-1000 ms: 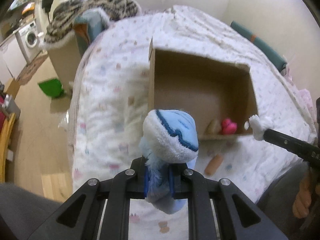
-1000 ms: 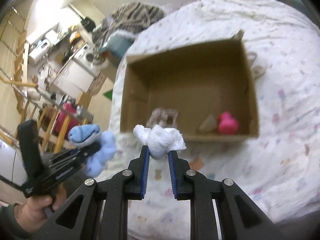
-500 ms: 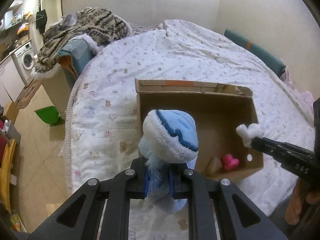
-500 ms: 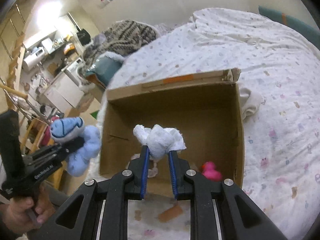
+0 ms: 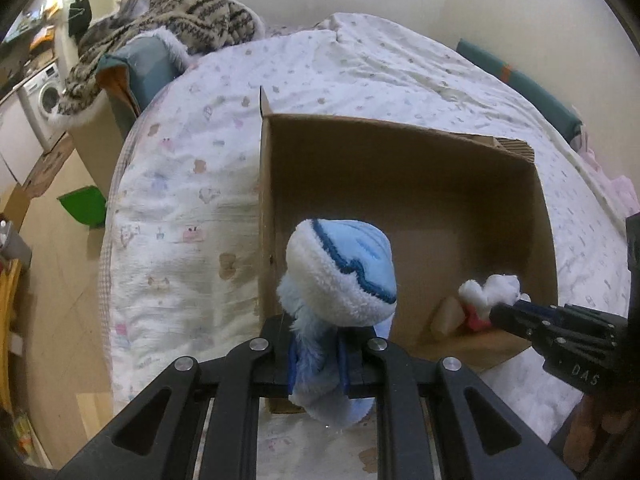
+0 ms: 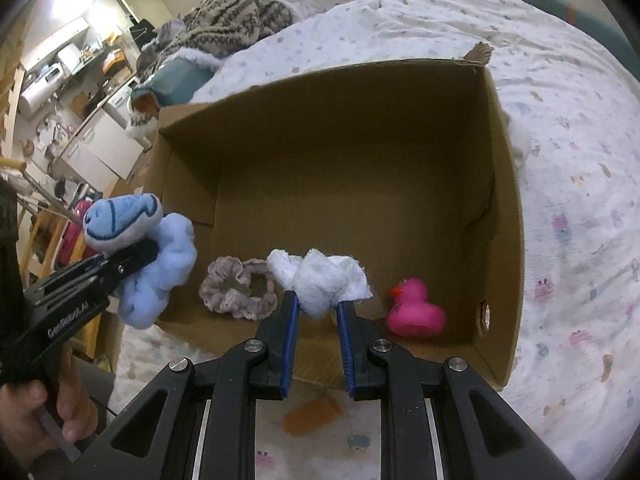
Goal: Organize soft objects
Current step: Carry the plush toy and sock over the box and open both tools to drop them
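Plush toy point(image 5: 340, 276) clamped in your left gripper point(image 5: 318, 364), white cloth point(image 6: 320, 280) pinched in your right gripper point(image 6: 316, 336), both over the near edge of the box point(image 6: 508, 240). Lower past the rim, then release beside the scrunchie point(image 6: 240, 292) and duck point(image 6: 416, 310).

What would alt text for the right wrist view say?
The right tool grips a white crumpled cloth over an open cardboard box on a bed, holding a pink rubber duck and scrunchie. The left tool holds a blue plush toy.
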Tool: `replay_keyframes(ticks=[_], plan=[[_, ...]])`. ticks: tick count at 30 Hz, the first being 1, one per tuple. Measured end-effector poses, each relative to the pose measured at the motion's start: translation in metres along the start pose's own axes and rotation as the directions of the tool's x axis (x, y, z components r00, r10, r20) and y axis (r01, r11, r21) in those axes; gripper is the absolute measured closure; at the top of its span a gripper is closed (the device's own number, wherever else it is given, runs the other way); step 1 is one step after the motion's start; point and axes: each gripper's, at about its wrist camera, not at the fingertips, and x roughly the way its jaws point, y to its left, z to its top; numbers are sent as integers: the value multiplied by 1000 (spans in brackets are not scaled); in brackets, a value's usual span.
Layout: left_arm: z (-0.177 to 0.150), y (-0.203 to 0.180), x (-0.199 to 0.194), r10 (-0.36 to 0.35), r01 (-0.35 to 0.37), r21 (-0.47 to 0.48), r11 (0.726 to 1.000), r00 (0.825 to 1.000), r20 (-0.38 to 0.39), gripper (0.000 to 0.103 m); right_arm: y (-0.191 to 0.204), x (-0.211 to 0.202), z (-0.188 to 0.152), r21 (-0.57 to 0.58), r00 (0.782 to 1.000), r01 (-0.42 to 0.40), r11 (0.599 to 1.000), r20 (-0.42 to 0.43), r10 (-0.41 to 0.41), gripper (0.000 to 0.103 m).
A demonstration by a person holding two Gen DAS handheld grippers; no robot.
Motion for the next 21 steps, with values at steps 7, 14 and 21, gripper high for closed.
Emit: replay_keyframes(ticks=[7, 14, 21], plan=[[-2, -10, -3, -11, 10, 47, 999, 1000, 27, 88, -5, 7, -2, 23, 999, 27, 999, -27, -26, 82], [-4, -11, 1, -4, 4, 45, 999, 1000, 10, 86, -9, 10, 1, 47, 999, 29, 998, -33, -28, 82], [-6, -17, -1, -4, 3, 76, 997, 1000, 16, 77, -8, 9, 0, 42, 999, 24, 999, -30, -22, 81]])
